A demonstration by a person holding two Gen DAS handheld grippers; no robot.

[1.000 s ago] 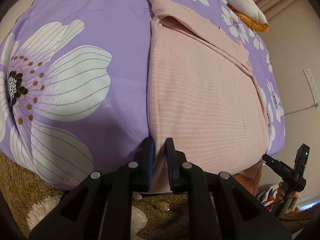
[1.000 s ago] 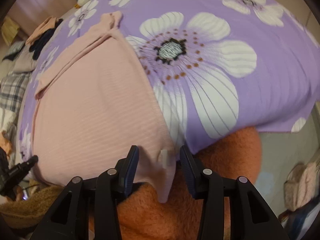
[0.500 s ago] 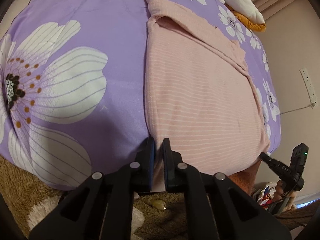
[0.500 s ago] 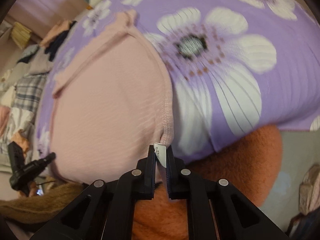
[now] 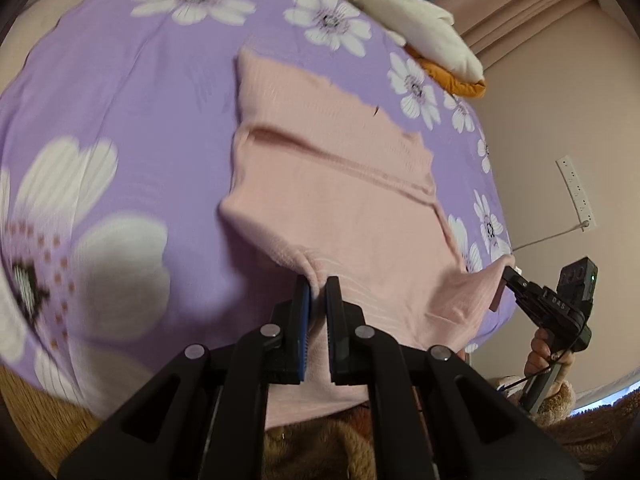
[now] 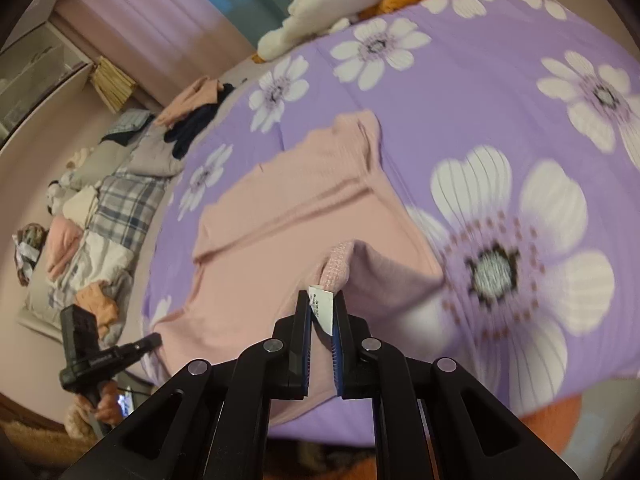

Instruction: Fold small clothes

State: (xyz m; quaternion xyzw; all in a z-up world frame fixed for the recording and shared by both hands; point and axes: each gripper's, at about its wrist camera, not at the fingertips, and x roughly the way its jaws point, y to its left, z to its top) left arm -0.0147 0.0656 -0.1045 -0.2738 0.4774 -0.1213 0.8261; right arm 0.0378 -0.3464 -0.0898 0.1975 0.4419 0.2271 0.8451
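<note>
1. Pink top (image 5: 340, 184) is laid on the bed (image 5: 140, 128), sleeves already folded in.
2. Near hem corners are pinched: left gripper (image 5: 316, 300) and right gripper (image 6: 322, 312) clamped on cloth.
3. Left: hem-to-collar fold, not yet made.

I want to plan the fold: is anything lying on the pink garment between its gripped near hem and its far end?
Nothing visible does. The pink garment lies bare up to its far end, on the purple floral bedcover.
</note>
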